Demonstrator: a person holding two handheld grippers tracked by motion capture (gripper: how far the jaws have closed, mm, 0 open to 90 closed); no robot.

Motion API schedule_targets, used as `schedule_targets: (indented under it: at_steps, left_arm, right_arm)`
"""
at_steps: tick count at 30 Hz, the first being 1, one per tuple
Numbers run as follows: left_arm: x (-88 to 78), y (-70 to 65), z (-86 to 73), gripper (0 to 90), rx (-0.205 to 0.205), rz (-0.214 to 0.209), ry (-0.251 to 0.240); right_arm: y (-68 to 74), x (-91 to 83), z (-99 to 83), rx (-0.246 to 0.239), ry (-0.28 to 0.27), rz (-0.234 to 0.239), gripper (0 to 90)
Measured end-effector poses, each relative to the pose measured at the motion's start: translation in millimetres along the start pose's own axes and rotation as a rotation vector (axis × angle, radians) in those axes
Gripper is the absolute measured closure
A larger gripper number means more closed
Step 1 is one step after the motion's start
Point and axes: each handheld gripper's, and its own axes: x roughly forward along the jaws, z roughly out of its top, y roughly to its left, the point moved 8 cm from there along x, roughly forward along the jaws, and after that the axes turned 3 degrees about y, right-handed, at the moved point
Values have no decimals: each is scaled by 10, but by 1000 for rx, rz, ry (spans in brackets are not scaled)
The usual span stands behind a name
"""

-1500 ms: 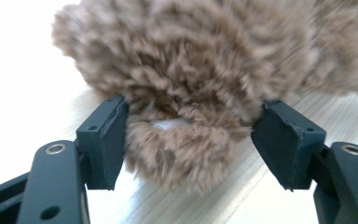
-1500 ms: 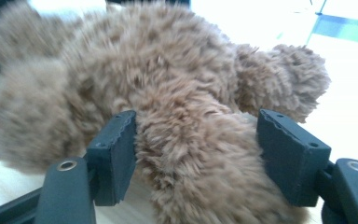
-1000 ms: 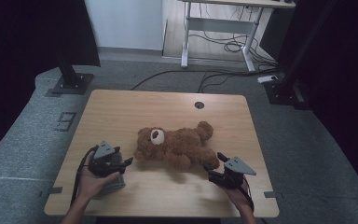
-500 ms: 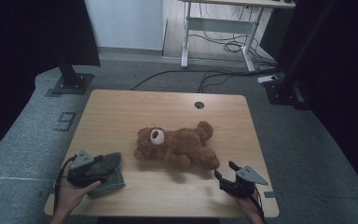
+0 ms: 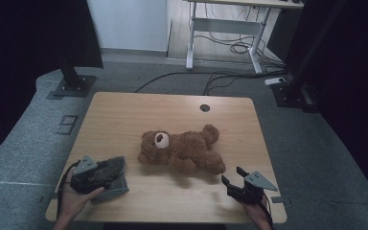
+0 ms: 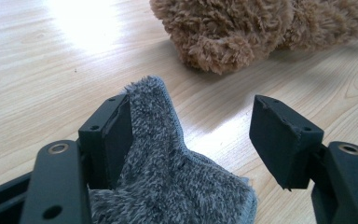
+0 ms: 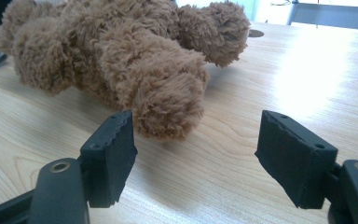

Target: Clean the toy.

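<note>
A brown teddy bear [image 5: 182,152] lies in the middle of my wooden table [image 5: 124,110], and nothing sits between it and my tongs. There is a small round hole [image 5: 204,108] in the table behind the bear. The bear lies long ways across the table, with its head toward my left side and its legs toward my right. Its face looks up. My left tongs [image 5: 106,173] are at the near left corner, a bit away from the bear. They are wide open, and a fuzzy grey cloth [image 6: 168,186] lies between them. The cloth leans on one pad, but the other pad is not touching it, so I am not squeezing it. My right tongs [image 5: 233,178] are near the right front edge, just beside the bear's leg. They are wide open too and hold nothing.
</note>
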Motion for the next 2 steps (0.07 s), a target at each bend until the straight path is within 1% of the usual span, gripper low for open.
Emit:
schedule_targets:
  at_steps: [2]
  left_arm:
    - [5, 5, -5, 305, -4, 0, 2]
  right_arm:
    - [-2, -5, 10, 7, -8, 4, 273]
